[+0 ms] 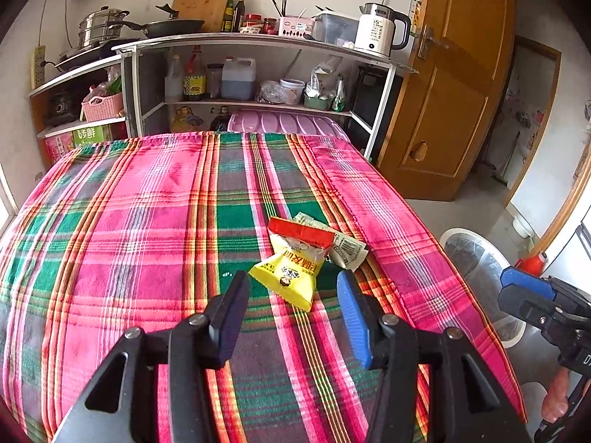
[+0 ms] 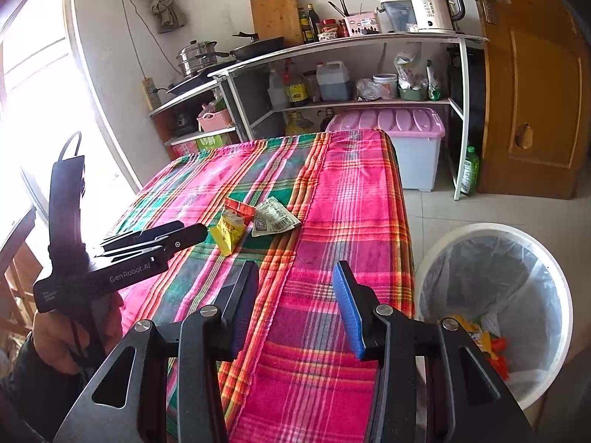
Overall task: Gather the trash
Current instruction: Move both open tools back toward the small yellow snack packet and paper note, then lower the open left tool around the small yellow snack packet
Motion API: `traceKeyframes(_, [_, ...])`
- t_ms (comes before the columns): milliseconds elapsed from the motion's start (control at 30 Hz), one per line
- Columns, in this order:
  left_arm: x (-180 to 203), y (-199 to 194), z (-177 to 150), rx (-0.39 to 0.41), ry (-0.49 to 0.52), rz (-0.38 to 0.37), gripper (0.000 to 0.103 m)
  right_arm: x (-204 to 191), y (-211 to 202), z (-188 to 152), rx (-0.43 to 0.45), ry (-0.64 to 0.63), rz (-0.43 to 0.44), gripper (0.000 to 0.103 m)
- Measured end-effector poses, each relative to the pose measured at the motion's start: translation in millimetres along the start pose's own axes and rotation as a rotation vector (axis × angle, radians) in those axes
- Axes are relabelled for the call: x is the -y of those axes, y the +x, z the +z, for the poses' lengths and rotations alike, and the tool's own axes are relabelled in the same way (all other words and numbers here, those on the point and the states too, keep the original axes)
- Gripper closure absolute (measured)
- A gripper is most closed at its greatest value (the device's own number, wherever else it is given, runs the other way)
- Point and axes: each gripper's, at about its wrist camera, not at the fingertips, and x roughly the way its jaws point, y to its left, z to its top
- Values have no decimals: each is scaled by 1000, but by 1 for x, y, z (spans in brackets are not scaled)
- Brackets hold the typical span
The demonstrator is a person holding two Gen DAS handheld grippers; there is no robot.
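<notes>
Now the left gripper [image 1: 291, 284] has its jaws spread just before the yellow snack wrapper [image 1: 291, 271] at lower centre; the right gripper [image 2: 295, 280] is spread too, empty. The white wrapper [image 1: 345, 247] touches it and may be dragged off the plaid tablecloth [image 1: 147, 221].

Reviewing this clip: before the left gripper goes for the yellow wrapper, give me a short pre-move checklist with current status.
1. Left gripper open and empty: ok.
2. Yellow wrapper lined up between the left fingers, just ahead: ok.
3. White wrapper clear of the yellow one: not ok, they overlap or touch.
4. Right gripper open, empty, out of the left one's path: ok.
5. Trash bin open, lined and beside the table: ok.
6. Wrapper flat enough to pinch off the tablecloth: cannot tell.
</notes>
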Motion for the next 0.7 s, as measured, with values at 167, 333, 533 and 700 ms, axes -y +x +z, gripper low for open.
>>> traceKeyframes(167, [0,19,9,-31,40,-15,49,2,5,2,-5,5,0,60])
traceKeyframes(333, [-1,40,10,-70,54,-1,48,2,10,4,-15,1,-2,60])
traceKeyframes(533, [-1,54,11,-121,53,-3,49,2,17,7,-26,-3,-9,60])
traceKeyframes(700, [-3,50,11,-103,38,-15,63,-2,23,11,-37,-16,-8,60])
